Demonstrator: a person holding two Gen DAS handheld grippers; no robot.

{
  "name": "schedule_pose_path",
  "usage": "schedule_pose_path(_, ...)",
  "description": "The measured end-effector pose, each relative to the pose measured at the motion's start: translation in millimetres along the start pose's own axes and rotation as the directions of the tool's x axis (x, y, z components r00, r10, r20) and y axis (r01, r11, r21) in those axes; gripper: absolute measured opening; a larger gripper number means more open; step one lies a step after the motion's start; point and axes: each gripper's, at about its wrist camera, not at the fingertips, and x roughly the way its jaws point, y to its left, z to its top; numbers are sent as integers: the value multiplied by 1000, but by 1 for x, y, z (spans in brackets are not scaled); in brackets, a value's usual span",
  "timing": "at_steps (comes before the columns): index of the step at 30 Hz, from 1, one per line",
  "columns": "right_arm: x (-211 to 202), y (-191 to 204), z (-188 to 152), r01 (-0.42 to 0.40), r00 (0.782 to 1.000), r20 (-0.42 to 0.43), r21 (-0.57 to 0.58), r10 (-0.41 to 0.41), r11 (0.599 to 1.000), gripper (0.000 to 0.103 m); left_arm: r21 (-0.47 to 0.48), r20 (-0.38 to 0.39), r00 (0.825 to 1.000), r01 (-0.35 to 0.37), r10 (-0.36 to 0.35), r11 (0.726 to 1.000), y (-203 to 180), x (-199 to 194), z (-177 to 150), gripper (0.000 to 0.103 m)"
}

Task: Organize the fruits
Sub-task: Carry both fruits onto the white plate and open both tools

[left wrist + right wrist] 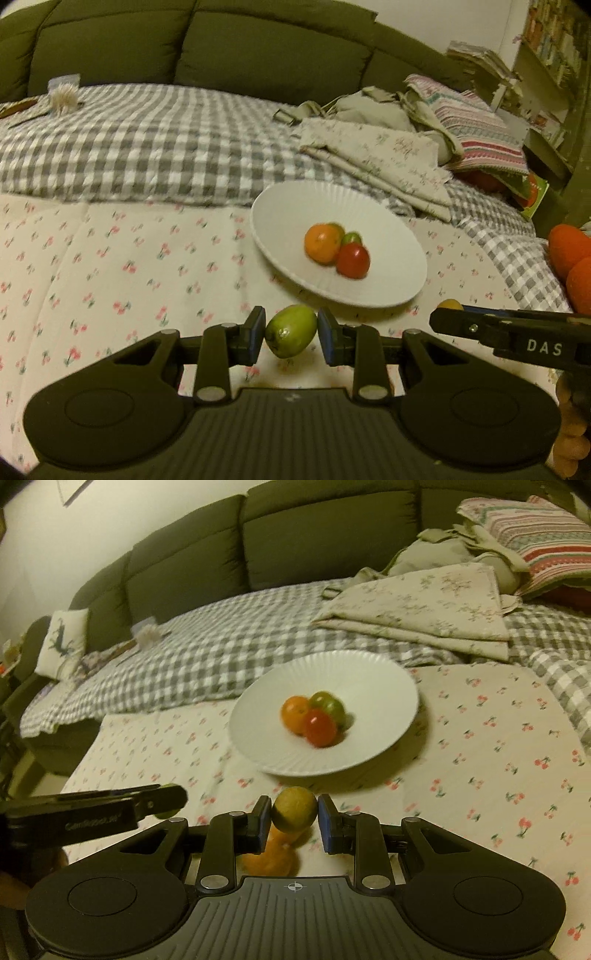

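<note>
A white ribbed plate (295, 206) (369, 679) lies on the cherry-print cloth and holds an orange fruit (322, 243) (293, 713), a red fruit (353, 261) (320, 726) and a green fruit (351, 238) (328, 703). My left gripper (291, 332) is shut on a green fruit (291, 330), held above the cloth just in front of the plate. My right gripper (294, 810) is shut on a yellow-green fruit (294, 808), also in front of the plate. An orange fruit (269, 860) lies on the cloth under the right gripper. Each gripper shows in the other's view, the left gripper (162, 801) and the right gripper (443, 317).
A grey checked blanket (147, 147) covers the sofa seat behind the plate. Folded floral cloths (376, 155) (424, 605) and a striped pillow (476, 125) lie at the back right. Orange objects (569, 251) sit at the right edge. Green sofa cushions (221, 48) stand behind.
</note>
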Motion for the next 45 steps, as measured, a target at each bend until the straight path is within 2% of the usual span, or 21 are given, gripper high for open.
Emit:
schedule_pose_path(9, 11, -19, 20, 30, 999, 36, 9, -30, 1000, 25, 116, 59, 997, 46, -53, 992, -25, 20, 18, 29)
schedule_pose_path(18, 39, -31, 34, 40, 998, 44, -5, -39, 999, 25, 194, 60, 996, 50, -62, 980, -37, 53, 26, 29)
schedule_pose_path(28, 61, -34, 38, 54, 998, 32, -39, -52, 998, 25, 223, 34, 998, 47, -56, 974, -33, 79, 23, 29)
schedule_pose_path(38, 75, -32, 37, 79, 997, 18, -64, -78, 995, 26, 215, 27, 998, 46, -53, 975, -29, 86, 23, 30)
schedule_pose_path(42, 75, -31, 37, 86, 996, 18, -61, -86, 994, 30, 208, 23, 998, 44, -50, 977, -29, 86, 24, 31)
schedule_pose_path(44, 72, -32, 38, 92, 996, 24, -52, -90, 994, 36, 202, 28, 998, 41, -47, 978, -29, 84, 24, 39)
schedule_pose_path(45, 71, -32, 39, 92, 996, 27, -47, -91, 995, 38, 200, 32, 998, 42, -49, 979, -28, 83, 25, 39)
